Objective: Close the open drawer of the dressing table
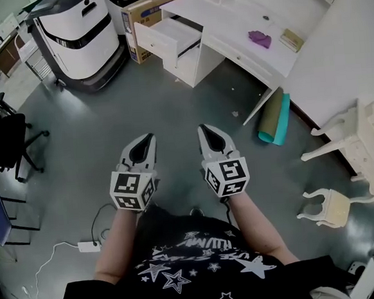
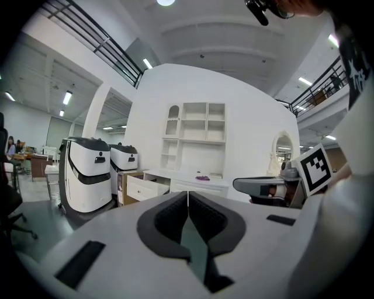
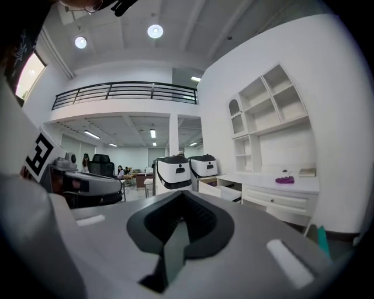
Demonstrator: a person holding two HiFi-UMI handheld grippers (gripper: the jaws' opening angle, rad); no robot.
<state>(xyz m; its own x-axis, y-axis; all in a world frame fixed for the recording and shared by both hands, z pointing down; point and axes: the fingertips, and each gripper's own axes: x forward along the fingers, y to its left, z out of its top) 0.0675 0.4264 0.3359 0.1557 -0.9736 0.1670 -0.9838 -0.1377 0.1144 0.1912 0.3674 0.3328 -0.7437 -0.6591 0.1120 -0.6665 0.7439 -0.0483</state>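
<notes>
The white dressing table [image 1: 230, 42] stands far ahead against the wall. Its left drawer [image 1: 165, 39] is pulled out and open; it also shows in the left gripper view as the drawer [image 2: 140, 188] and in the right gripper view as the drawer [image 3: 219, 190]. My left gripper [image 1: 148, 137] and right gripper [image 1: 203, 129] are held side by side over the grey floor, well short of the table. Both are shut with nothing between the jaws. In its own view the left gripper [image 2: 187, 193] has its jaws pressed together, as does the right gripper [image 3: 182, 193].
Two white robot bases [image 1: 74, 32] and a cardboard box [image 1: 147, 13] stand left of the drawer. A purple cloth [image 1: 260, 38] lies on the tabletop. A rolled teal mat [image 1: 276, 119], an ornate stool [image 1: 330, 205], a black chair [image 1: 2, 137] and a floor power strip [image 1: 88, 247] surround me.
</notes>
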